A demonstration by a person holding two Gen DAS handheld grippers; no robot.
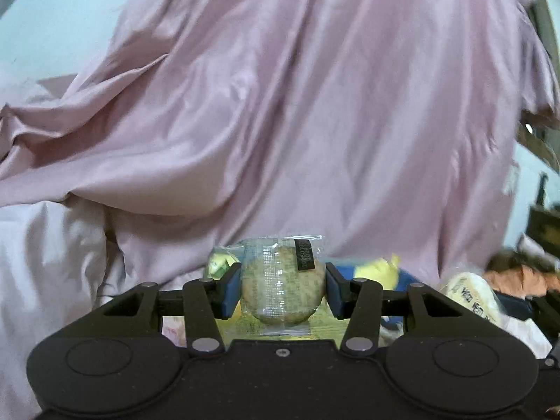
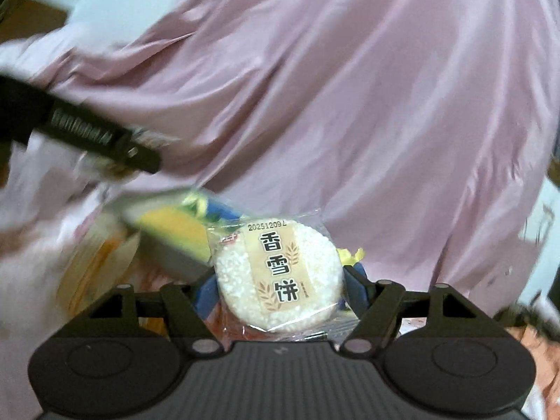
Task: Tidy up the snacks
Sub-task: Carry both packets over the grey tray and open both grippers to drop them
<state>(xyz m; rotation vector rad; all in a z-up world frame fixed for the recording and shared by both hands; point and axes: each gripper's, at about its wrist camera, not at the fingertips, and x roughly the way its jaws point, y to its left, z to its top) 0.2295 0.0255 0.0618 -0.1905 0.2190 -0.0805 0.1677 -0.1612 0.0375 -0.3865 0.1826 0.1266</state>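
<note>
My left gripper (image 1: 283, 288) clamps a clear-wrapped brown round cake (image 1: 281, 281) between its blue pads. My right gripper (image 2: 280, 285) grips a wrapped white rice cracker (image 2: 280, 276). Pink fabric (image 1: 297, 105) fills the background.

I see a pale pink-lilac sheet (image 1: 280, 105) with glossy folds filling both of my views, against a light blue-white wall (image 1: 52, 17). My black left gripper (image 1: 283, 288), blue-padded, clamps a tan-brown round biscuit (image 1: 280, 290) in clear wrap with a silvery dotted strip and a black date tag. My black right gripper (image 2: 280, 294) carries a white, grainy rice cracker (image 2: 278, 274) whose beige label band bears dark brown characters and golden wheat-ear motifs, beside a blurred yellow-and-blue packet (image 2: 182, 227).
</note>
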